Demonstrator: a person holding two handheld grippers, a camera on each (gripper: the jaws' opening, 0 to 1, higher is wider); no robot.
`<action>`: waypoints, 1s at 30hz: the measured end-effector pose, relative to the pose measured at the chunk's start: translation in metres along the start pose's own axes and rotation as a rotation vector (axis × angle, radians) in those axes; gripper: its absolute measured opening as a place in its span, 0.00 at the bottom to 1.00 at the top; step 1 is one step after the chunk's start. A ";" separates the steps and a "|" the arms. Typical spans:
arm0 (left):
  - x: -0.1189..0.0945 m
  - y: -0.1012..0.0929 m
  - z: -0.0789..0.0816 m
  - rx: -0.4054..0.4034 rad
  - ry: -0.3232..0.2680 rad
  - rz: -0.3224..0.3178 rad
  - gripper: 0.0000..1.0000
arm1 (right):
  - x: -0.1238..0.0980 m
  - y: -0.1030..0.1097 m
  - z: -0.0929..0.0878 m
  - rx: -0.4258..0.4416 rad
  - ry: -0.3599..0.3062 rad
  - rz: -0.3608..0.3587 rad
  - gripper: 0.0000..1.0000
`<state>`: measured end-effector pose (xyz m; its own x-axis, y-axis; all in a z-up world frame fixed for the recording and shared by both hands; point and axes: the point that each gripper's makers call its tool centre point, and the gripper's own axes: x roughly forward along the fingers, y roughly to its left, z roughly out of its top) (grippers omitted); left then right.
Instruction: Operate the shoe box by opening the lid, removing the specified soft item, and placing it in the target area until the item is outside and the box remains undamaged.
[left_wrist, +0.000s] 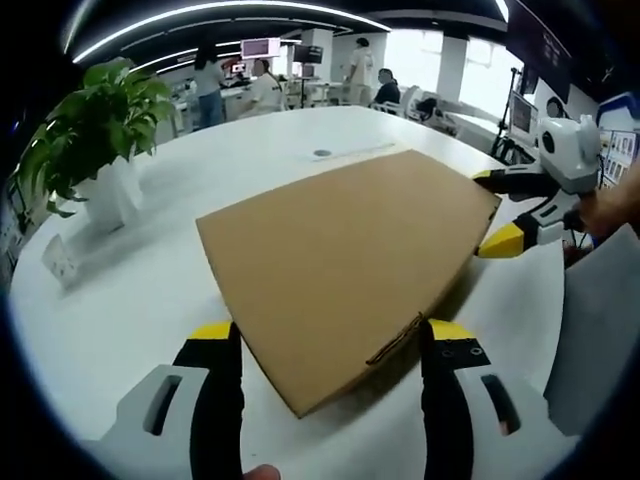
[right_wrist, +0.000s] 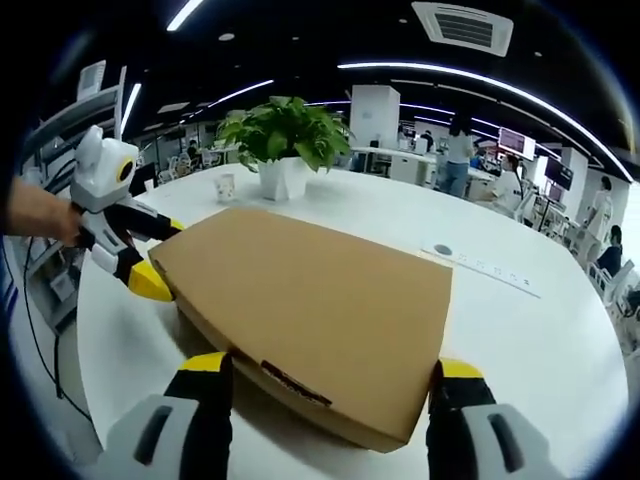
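Cardboard shoe box, flat, lid shut

No text, label or number is legible on anything here.

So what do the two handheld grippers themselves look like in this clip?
Both match: the left gripper and right gripper have black jaws capped with yellow tips, rising from light grey-white moulded bodies with dark slots. Seen from the other side, each has a white housing behind its yellow-tipped jaws.
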<state>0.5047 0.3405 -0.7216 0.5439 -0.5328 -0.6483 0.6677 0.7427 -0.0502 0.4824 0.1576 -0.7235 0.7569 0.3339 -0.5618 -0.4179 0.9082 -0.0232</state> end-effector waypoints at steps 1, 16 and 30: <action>-0.001 0.001 -0.001 0.002 0.003 -0.001 0.72 | 0.000 0.001 0.000 0.001 -0.001 -0.002 0.78; -0.012 0.008 -0.011 -0.003 0.011 0.007 0.72 | -0.001 0.016 0.000 -0.001 -0.008 0.001 0.77; -0.013 0.007 -0.012 0.004 0.035 0.034 0.74 | -0.006 0.013 -0.001 -0.011 -0.069 0.036 0.75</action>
<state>0.4961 0.3581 -0.7227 0.5477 -0.4929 -0.6761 0.6513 0.7584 -0.0252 0.4723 0.1676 -0.7210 0.7741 0.3834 -0.5038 -0.4508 0.8925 -0.0134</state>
